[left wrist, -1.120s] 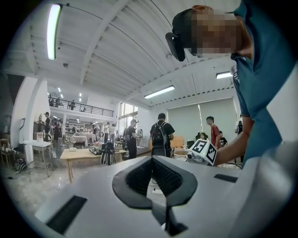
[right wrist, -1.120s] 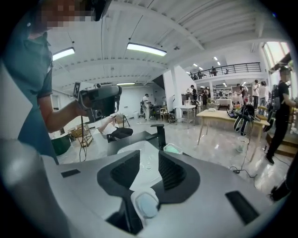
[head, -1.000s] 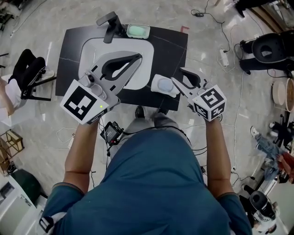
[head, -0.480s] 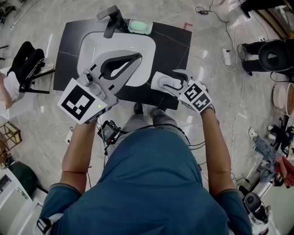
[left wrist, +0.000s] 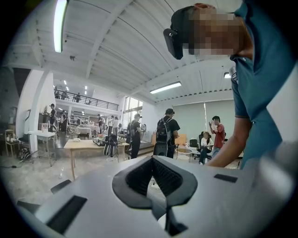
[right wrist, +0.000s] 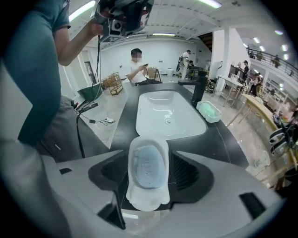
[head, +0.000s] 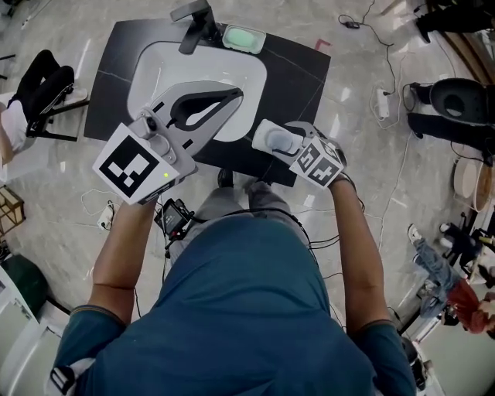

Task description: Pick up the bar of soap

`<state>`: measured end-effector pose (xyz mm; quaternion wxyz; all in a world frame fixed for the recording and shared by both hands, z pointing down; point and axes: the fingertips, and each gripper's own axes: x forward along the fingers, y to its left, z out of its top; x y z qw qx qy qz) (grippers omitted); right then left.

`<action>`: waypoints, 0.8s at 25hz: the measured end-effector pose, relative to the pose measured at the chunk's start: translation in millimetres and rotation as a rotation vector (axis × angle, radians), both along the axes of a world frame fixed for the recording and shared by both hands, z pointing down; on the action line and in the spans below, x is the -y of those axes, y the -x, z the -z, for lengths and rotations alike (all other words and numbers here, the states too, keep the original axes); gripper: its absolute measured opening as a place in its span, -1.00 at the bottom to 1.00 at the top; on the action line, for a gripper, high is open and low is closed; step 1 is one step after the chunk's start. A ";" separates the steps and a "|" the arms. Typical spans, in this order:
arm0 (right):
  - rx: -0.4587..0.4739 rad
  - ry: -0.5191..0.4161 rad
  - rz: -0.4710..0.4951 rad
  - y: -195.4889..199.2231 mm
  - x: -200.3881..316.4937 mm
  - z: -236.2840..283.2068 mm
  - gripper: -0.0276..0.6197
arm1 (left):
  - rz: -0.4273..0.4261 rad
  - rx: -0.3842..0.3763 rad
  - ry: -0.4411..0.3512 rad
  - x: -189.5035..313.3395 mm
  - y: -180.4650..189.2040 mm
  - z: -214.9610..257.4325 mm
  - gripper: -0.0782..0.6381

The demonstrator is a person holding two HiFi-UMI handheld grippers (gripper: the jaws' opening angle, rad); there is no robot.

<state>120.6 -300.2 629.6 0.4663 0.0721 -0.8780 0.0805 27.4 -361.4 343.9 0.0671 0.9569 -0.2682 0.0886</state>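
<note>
- Since the earlier frame the right gripper (right wrist: 150, 159) has been brought down and tipped steeply over the soap dish (right wrist: 145, 201); it was beside the dish then. Its jaws have just been opening, and dish and soap are now seen between them.
- The left gripper (head: 232, 97) is little changed. It is held over the sink (head: 151, 73) with its jaw tips together and nothing between them.
- Right gripper state: the jaws are spread wide, the pads are clear of the dish on both sides, and nothing is gripped yet.
- The bar of soap (right wrist: 149, 166) is a pale blue oval. It lies in the white dish at the near right edge of the black counter (head: 298, 73), beside the sink.
- Handling (judged, not seen): small, light and stiff. It is rounded and probably slick, so it could squirt out under a hard pinch. A moderate squeeze is advised.
- Grip: best taken across the narrow width at mid-length, with the pads kept above the dish rim. As the jaws stand, the dish is straddled too. It looks light and could be lifted or dragged along if the pads land on its rim.
- A green dish (head: 244, 39) is seen at the back by the tap (head: 195, 19), well apart from the jaws.
- Writing: no brand or label is legible on soap or dish. Only black-and-white square markers are seen on the gripper cubes (head: 315, 162).
</note>
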 end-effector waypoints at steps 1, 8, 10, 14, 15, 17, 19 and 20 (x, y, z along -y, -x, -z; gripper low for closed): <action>-0.013 0.004 0.015 -0.1 -1.0 -4.5 -0.03 | 0.002 0.000 0.002 0.4 0.7 -1.3 -0.77; -0.093 0.009 0.101 -2.6 -4.3 -31.6 -0.03 | 0.012 -0.001 0.016 2.5 5.6 -10.0 -0.77; -0.110 0.003 0.116 -3.6 -4.2 -36.5 -0.03 | 0.014 -0.003 0.020 3.3 6.2 -11.4 -0.77; -0.125 -0.019 0.139 -3.6 -3.5 -41.9 -0.03 | 0.021 -0.014 0.015 6.3 7.7 -12.9 -0.77; -0.129 -0.029 0.146 -3.6 -3.5 -42.5 -0.03 | 0.022 -0.013 0.017 6.2 7.9 -13.4 -0.77; -0.139 -0.059 0.165 -4.0 -3.5 -43.8 -0.03 | 0.022 -0.009 0.025 5.8 7.7 -14.2 -0.77; -0.145 -0.092 0.177 -5.2 -3.5 -45.1 -0.03 | 0.021 -0.009 0.030 5.8 6.4 -14.4 -0.77; -0.144 -0.106 0.177 -5.8 -3.3 -45.6 -0.04 | 0.020 -0.009 0.031 5.8 5.5 -14.7 -0.77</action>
